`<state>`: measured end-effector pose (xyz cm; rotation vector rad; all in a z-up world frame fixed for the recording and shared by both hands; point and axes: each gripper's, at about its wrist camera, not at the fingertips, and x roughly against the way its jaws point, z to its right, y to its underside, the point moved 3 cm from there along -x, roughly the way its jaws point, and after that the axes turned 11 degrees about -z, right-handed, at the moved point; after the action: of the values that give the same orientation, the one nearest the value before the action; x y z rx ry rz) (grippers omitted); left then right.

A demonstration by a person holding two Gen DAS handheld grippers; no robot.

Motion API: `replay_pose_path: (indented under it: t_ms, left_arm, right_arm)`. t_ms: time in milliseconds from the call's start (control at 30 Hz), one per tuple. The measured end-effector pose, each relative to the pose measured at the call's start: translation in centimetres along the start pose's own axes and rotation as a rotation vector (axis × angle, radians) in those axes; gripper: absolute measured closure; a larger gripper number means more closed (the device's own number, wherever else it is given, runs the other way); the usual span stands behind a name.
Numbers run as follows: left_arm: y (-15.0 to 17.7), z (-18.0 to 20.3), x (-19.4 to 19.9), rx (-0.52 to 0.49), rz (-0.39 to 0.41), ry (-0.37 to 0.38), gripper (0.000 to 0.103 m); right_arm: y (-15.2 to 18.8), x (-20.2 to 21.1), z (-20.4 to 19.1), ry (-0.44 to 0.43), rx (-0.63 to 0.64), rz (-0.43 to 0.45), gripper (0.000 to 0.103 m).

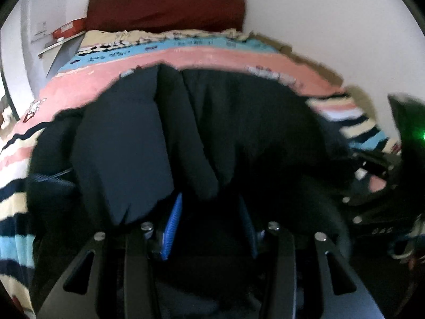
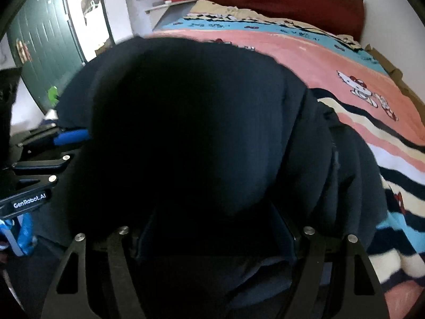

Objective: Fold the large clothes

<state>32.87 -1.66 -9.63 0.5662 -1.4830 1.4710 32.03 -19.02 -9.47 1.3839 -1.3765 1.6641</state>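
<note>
A large dark navy padded jacket [image 1: 164,138] lies bunched on the striped bed blanket [image 1: 202,58]. In the left wrist view my left gripper [image 1: 209,226] has its blue-padded fingers [image 1: 172,226] closed around a fold of the jacket's near edge. In the right wrist view the jacket [image 2: 305,159] fills most of the frame, and my right gripper [image 2: 215,228] is buried in the dark fabric, jaws set around a thick fold of it; the fingertips are hidden. The left gripper [image 2: 69,135] shows at the left edge of the right wrist view, and the right gripper [image 1: 372,186] at the right edge of the left wrist view.
The bed has a dark red headboard [image 1: 164,8] against a white wall. A shelf with a red box [image 1: 69,29] stands at the bed's far left. A green door [image 2: 45,42] and a bright doorway are at the left. A blue bag [image 2: 24,234] hangs low at the left.
</note>
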Motion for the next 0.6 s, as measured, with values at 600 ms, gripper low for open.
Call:
replay_pose_path:
  t_ms: [600]
  left_arm:
    - [2.4, 1.9, -4.1, -0.076, -0.092, -0.004, 0.063]
  right_arm:
    - [2.2, -1.8, 0.8, -0.032, 0.009, 0.022, 0.029]
